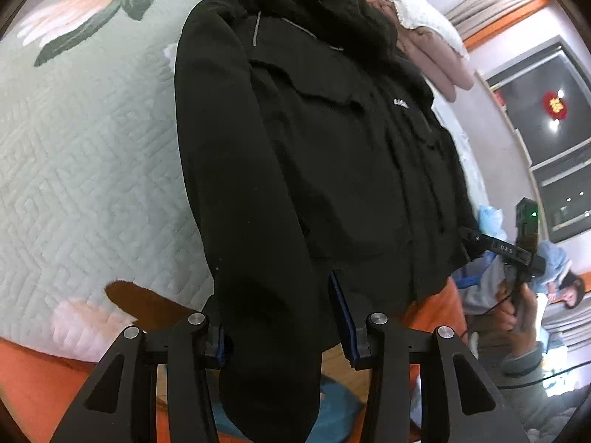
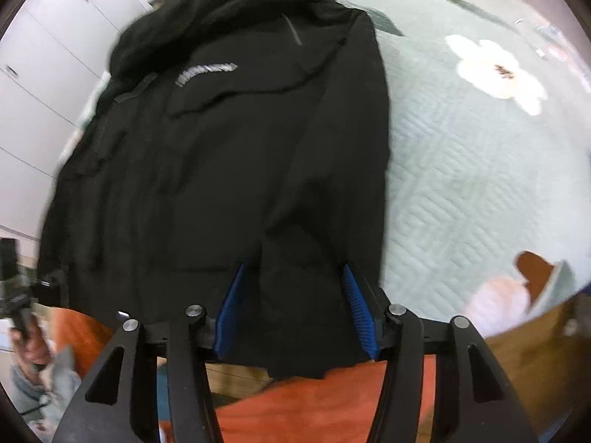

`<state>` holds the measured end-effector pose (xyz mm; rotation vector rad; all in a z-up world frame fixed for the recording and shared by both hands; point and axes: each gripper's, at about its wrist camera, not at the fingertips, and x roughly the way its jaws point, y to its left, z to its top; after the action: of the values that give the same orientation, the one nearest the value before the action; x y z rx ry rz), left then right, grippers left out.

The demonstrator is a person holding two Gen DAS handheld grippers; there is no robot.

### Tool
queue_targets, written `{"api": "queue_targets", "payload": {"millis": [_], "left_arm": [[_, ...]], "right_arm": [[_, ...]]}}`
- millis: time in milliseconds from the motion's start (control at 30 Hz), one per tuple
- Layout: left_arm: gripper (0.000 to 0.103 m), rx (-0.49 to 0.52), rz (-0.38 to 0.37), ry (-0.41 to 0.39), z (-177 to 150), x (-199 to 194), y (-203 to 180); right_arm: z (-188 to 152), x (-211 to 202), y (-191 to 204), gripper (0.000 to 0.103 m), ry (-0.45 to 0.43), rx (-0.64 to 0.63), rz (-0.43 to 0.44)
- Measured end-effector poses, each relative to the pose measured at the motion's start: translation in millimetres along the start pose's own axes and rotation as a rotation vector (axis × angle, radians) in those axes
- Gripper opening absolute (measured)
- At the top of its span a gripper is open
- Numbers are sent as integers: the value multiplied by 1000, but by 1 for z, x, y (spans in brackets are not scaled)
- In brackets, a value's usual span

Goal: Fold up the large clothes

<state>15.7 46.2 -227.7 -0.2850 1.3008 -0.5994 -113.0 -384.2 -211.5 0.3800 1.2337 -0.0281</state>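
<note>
Bed: we find a quilted pale green cover (image 1: 92, 170) with a flower print, spread flat; it carries the garment.
Jacket: we find one black jacket (image 1: 314, 155) lying front up on the bed, collar at the far end, hem at the near edge and hanging slightly over it.
Progress: we judge the task barely begun. The jacket is laid out and roughly flat, both sleeves lying along the body; no fold across the body is visible. All folds remain.
Left tool: the left tool (image 1: 284, 332) stands with fingers apart at the hem, straddling the sleeve end; nothing is clamped.
Right tool: the right tool (image 2: 295, 313) likewise stands spread over the hem at the opposite corner, pads clear of a grip.
Hidden: we cannot see the hood or collar in full, as it is cut off at the top. The right wrist view is motion-blurred. The chest lettering (image 2: 207, 72) is unreadable. Whether the pads touch cloth, we cannot tell.
</note>
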Motion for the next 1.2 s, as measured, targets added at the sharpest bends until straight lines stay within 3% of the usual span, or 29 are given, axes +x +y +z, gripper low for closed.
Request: {"api": "queue_targets", "payload": {"millis": [167,233,367,533,700,867,1067,1200], "left_arm": [[45,-20,23,12,7,9,3],[12,2,29,-16,8,4,-2],[9,7,-89,-143,22,-35,-12],[10,59,-171,-293,70,-96,-36],[11,87,-216,-364,139,-126,-53],[14,49,-234,-417,223,-128,-42],[16,-93,-208,-449,326,-91,-10],[18,-184,-142,-431,375,-37,14]], "right_arm": [[-10,3,-10,61,10,35,13],[-14,-2,-11,43,-12,36,17],[-10,-23,-28,19,-63,55,23],[19,-85,-32,17,-194,72,142],[78,-138,-33,17,-307,83,266],[155,-155,-34,17,-384,108,335],[264,-127,-32,18,-453,200,352],[316,-82,-44,28,-446,278,358]]}}
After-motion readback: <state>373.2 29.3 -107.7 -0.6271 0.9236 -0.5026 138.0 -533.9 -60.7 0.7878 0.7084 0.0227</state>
